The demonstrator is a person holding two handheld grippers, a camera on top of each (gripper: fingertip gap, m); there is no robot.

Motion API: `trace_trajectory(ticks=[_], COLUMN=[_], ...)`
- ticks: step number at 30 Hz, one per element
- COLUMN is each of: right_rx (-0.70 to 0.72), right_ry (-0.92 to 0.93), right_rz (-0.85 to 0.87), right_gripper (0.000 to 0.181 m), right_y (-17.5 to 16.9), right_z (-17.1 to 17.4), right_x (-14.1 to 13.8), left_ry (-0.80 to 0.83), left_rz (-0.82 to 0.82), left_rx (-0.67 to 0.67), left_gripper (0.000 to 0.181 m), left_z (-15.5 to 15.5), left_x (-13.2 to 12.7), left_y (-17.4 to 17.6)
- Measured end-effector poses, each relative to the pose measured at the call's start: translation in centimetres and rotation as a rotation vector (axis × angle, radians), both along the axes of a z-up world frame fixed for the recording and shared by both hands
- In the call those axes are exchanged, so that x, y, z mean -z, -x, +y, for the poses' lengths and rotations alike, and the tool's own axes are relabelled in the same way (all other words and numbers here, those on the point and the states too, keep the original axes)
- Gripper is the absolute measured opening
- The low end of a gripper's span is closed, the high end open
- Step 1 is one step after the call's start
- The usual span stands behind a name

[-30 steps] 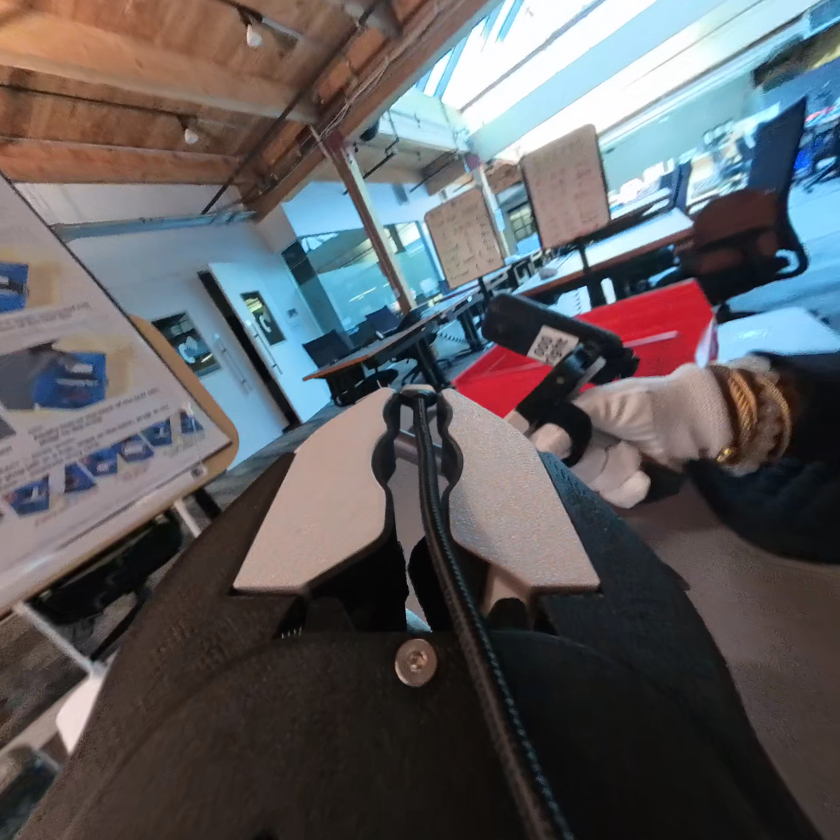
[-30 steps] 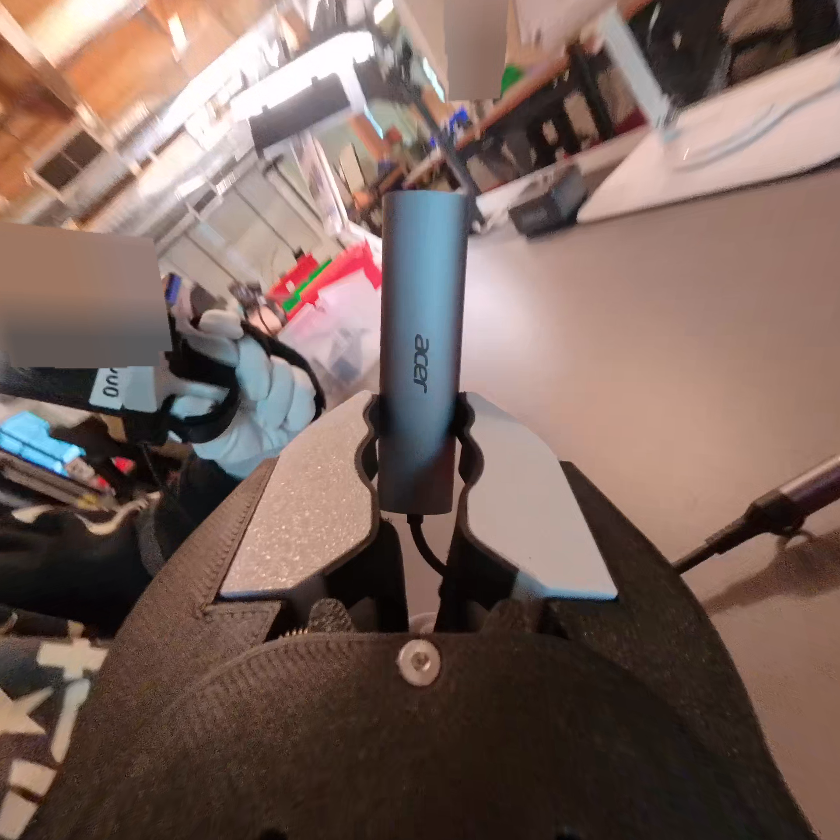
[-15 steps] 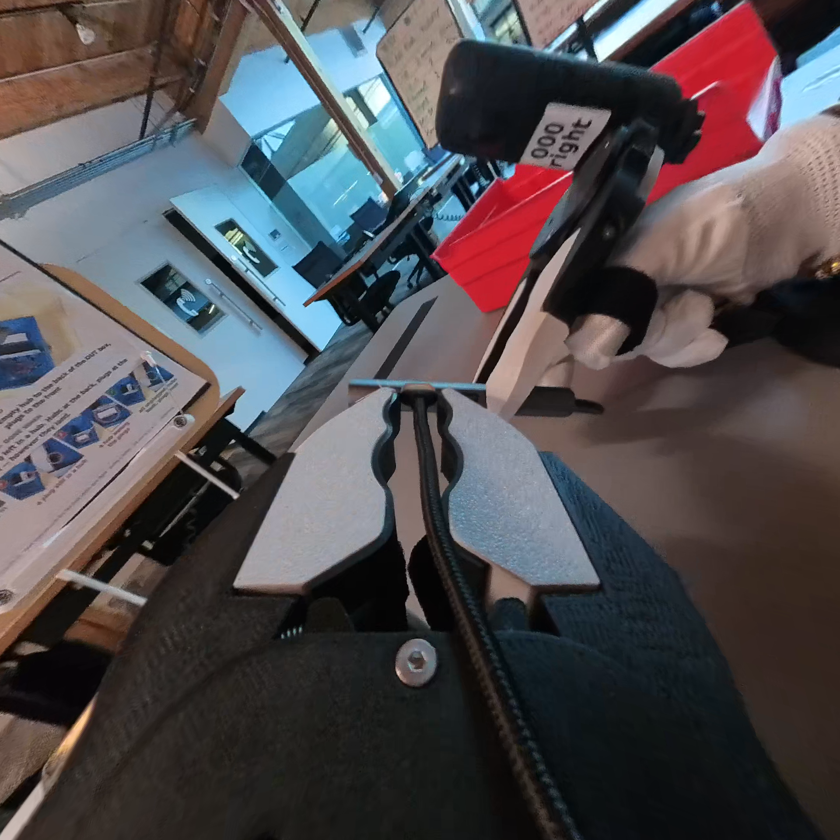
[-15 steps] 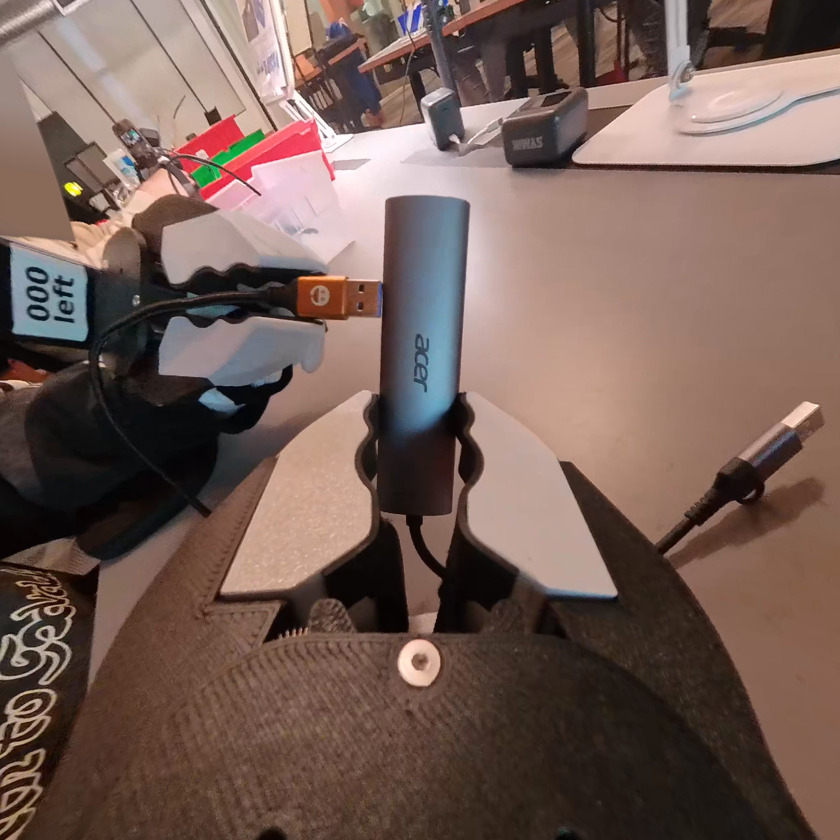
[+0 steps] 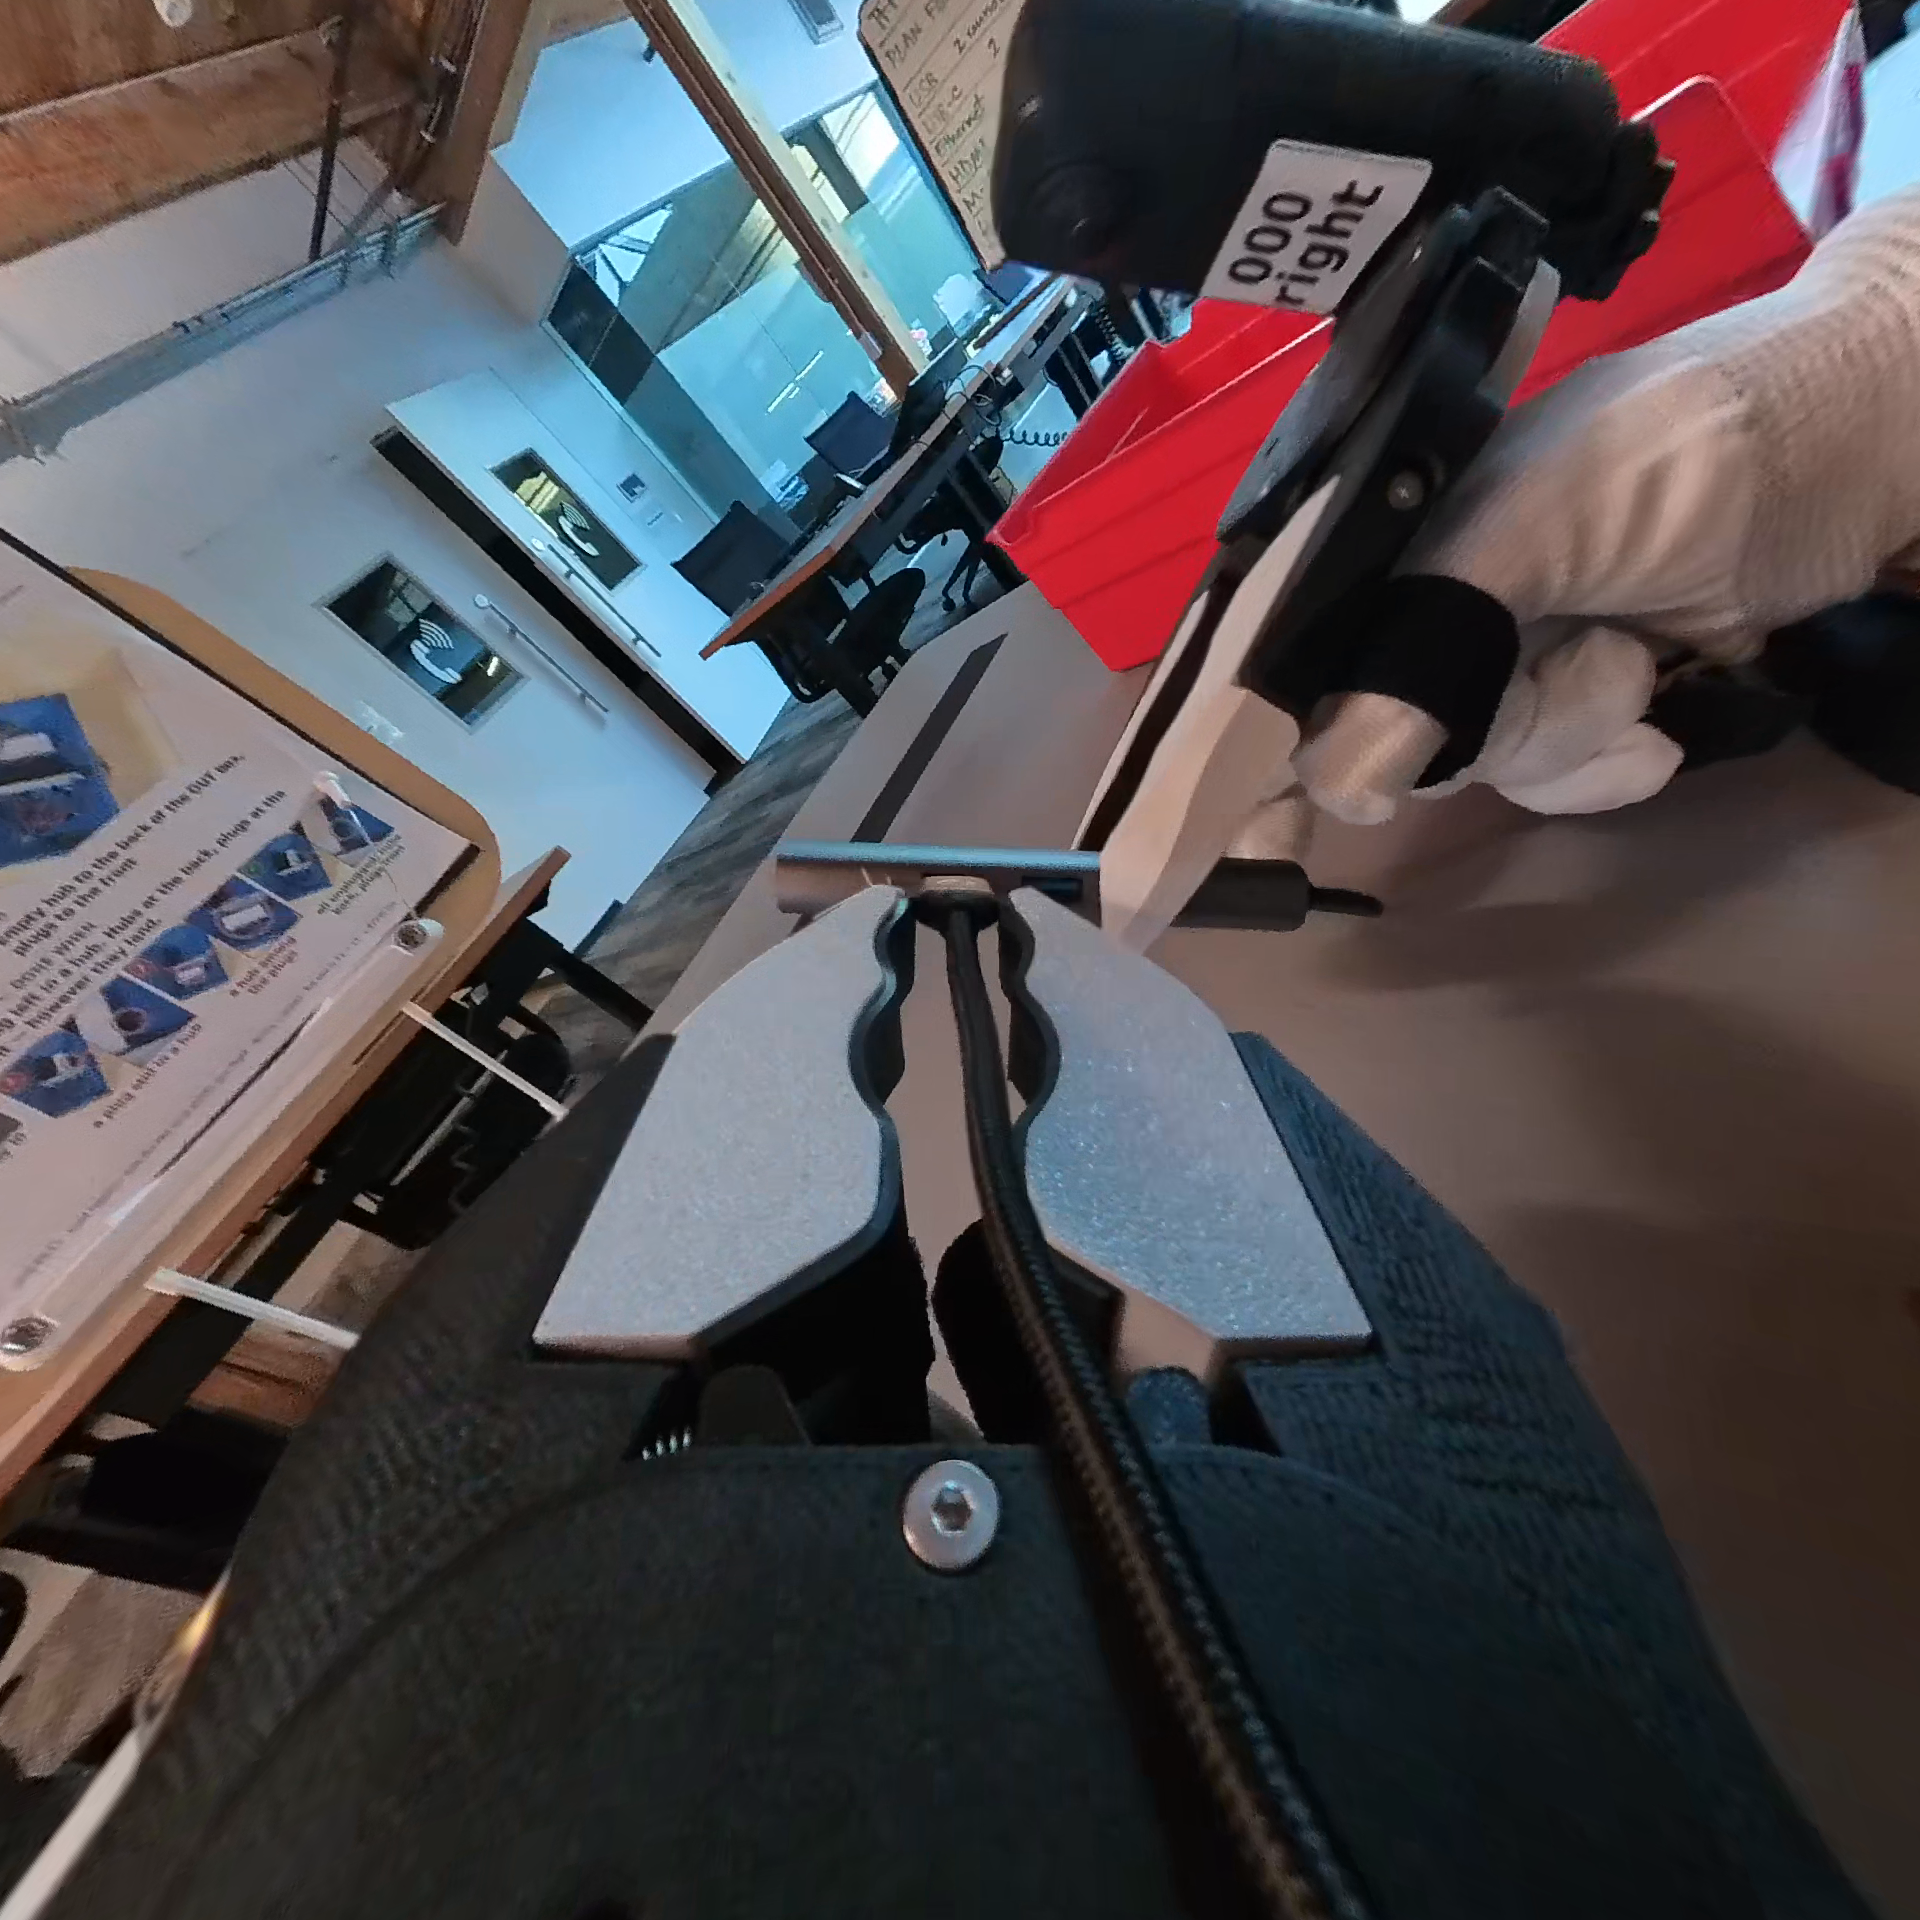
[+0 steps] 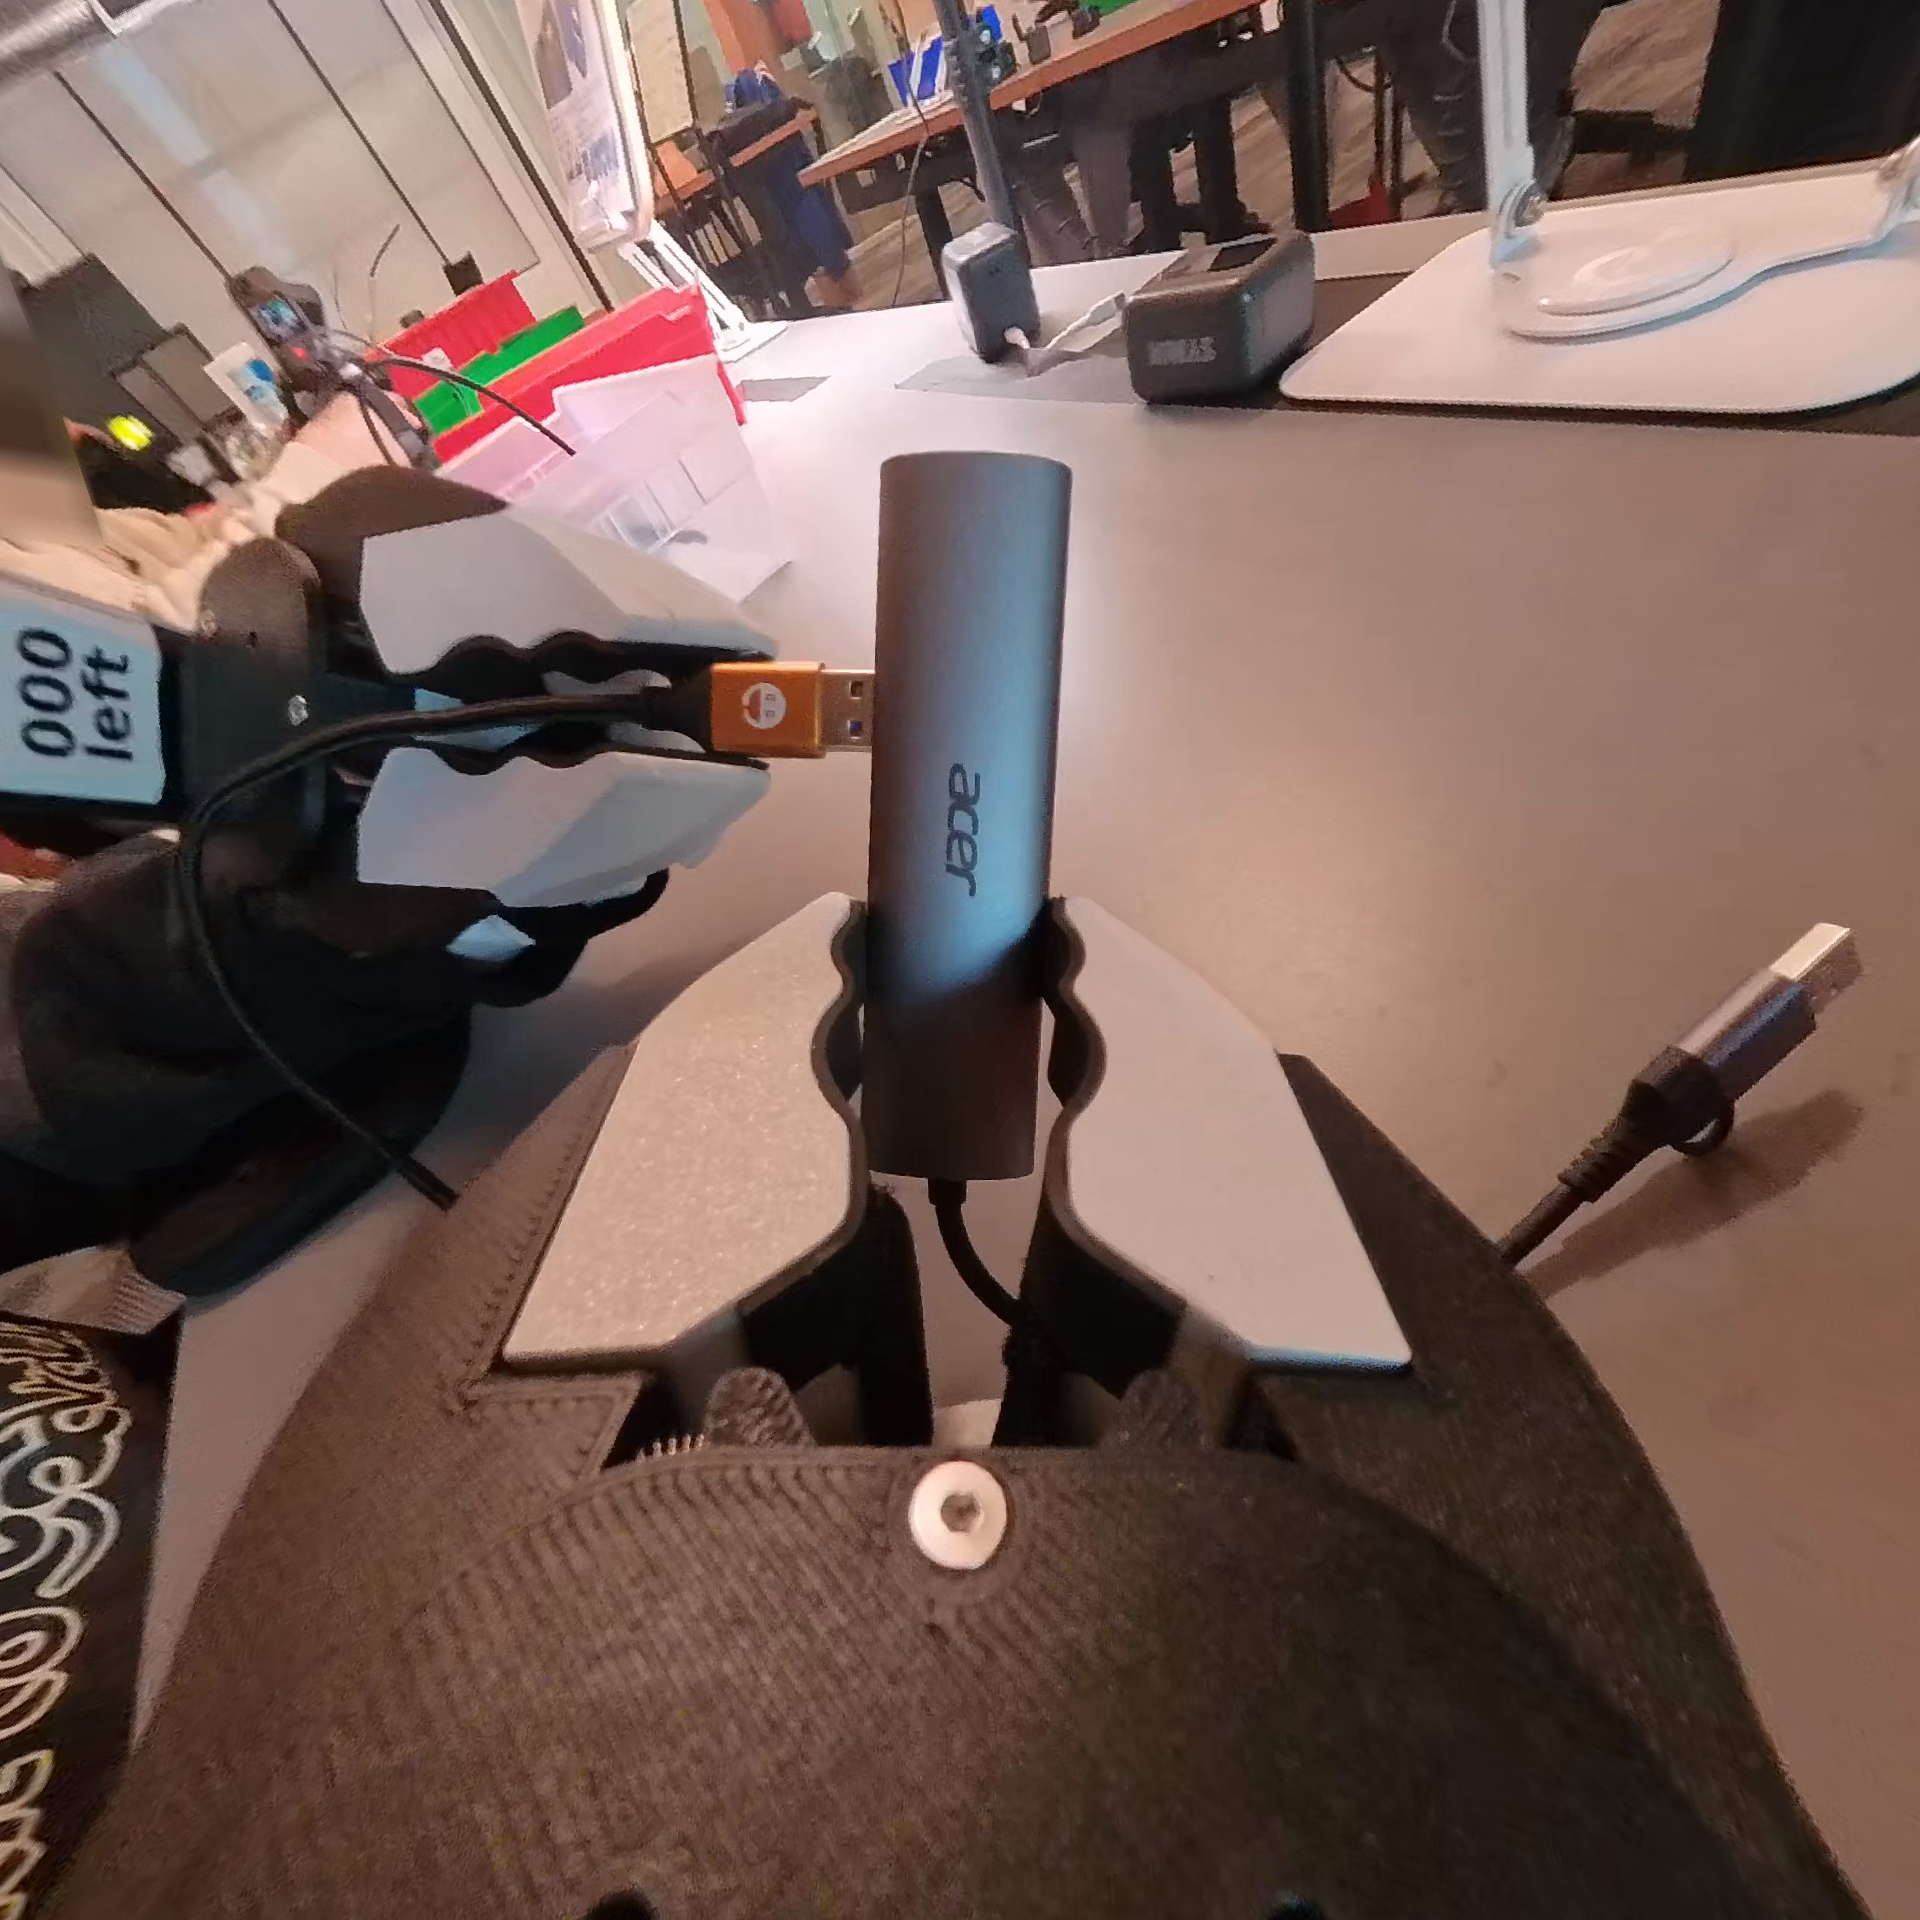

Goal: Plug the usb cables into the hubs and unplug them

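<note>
The right gripper (image 6: pixel 951 997) clenches a slim grey metal hub (image 6: pixel 971 748) upright. Left of the hub, the left gripper (image 6: pixel 753 717) grasps an orange-shelled USB plug (image 6: pixel 774 710), its metal tip touching the hub's side.

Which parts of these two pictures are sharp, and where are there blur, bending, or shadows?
Right wrist view: hub and orange plug sharp; grey plug throws a soft shadow; a blurred patch at the left edge. Left wrist view: wide-angle bending tilts the room; gloved hand slightly soft.
</note>
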State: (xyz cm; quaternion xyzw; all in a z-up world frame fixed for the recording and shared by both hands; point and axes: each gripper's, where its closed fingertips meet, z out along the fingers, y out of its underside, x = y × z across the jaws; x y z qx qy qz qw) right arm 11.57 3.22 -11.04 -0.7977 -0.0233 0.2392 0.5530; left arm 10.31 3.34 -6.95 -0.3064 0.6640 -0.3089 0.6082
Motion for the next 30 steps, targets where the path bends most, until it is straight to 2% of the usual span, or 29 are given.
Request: trace_trajectory(ticks=[11,14,17,18,21,25,30], right_rx=[0.029,0.035,0.124,0.144,0.161,0.177,0.236], right_ry=[-0.095,-0.125,-0.161,-0.156,-0.120,-0.099,-0.041], right_rz=[-0.216,-0.246,-0.538,-0.619,-0.634,-0.771,-0.951], right_gripper=[0.033,0.034,0.034,0.034,0.034,0.033,0.033], right_y=[-0.1,-0.1,-1.2,-1.4,-1.6,-1.9,-3.0], right_z=[-0.2,-0.3,-0.2,-0.2,-0.2,-0.1,-0.1], right_x=[-1.1,-1.5,-2.0,-2.0,-1.4,-0.9,-0.3], left_ry=[-0.028,0.067,0.133,0.116,0.103,0.088,0.044], left_rz=[-0.012,0.001,0.113,0.098,0.060,0.131,0.152], left_rx=[-0.019,0.005,-0.026,-0.031,-0.007,-0.055,-0.089], left_gripper=[0.015,0.015,0.015,0.015,0.014,0.014,0.014], left_z=[0.0,0.1,1.2,1.3,0.8,1.4,1.3], left_x=[-0.5,-0.6,1.4,1.7,1.1,2.5,2.8], left_y=[0.4,0.4,-0.1,-0.1,-0.1,-0.3,-0.6])
